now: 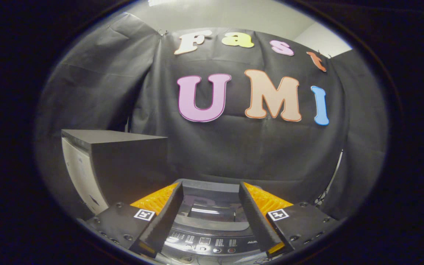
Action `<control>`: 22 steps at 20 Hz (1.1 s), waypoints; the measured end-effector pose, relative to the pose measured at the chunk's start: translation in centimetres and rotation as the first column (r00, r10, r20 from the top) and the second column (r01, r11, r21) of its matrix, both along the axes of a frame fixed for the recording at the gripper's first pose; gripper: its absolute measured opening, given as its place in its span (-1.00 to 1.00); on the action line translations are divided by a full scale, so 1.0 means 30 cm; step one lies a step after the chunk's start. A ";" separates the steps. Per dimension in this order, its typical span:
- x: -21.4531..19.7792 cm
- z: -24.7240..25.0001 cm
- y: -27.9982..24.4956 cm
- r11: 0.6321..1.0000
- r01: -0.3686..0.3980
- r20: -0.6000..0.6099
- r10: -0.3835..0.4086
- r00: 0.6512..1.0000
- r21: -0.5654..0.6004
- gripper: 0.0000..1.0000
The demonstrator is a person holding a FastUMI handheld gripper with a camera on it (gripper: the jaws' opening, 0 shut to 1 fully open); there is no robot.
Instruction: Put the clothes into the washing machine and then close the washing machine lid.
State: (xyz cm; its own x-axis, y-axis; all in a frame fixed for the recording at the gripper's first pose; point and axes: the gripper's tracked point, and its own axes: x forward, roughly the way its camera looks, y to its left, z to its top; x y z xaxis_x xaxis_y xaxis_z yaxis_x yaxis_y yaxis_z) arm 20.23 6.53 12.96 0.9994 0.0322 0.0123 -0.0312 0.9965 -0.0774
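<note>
- The hand-held gripper [211, 191] hangs above the washer [212, 217], its fingers [162, 221] spread apart with nothing between them but the machine below.
- The washer's lid [212, 210] lies between the fingers, with the control panel [206, 243] on its near side, closest to the gripper.
- A box [123, 165] stands to the left of the washer, rising higher than it.
- The booth wall [252, 158] hangs behind both washer and box.
- Cables [331, 184] run down the wall to the right of the washer.
</note>
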 end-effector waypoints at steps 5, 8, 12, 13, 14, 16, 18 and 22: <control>-0.188 -0.100 -0.094 1.000 -0.011 0.014 0.011 1.000 0.003 0.93; -0.297 -0.192 -0.154 1.000 -0.007 0.000 0.007 1.000 0.009 0.94; -0.416 -0.277 -0.175 0.999 -0.029 0.012 0.029 1.000 0.026 0.95; -0.434 -0.290 -0.171 0.999 -0.039 0.018 0.038 0.999 0.023 0.95; -0.456 -0.311 -0.172 0.999 -0.046 0.021 0.046 0.999 0.021 0.95; -0.491 -0.363 -0.180 0.998 -0.051 0.005 0.051 0.999 0.036 0.95; -0.527 -0.404 -0.168 0.995 -0.071 -0.006 0.072 0.997 0.069 0.95; -0.579 -0.450 -0.184 0.995 -0.065 -0.015 0.066 0.998 0.075 0.95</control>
State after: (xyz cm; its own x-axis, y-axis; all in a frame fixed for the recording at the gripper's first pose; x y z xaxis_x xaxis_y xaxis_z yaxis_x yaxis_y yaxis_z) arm 2.87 1.02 -0.53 0.9953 0.0973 0.0001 -0.0973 0.9952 -0.0021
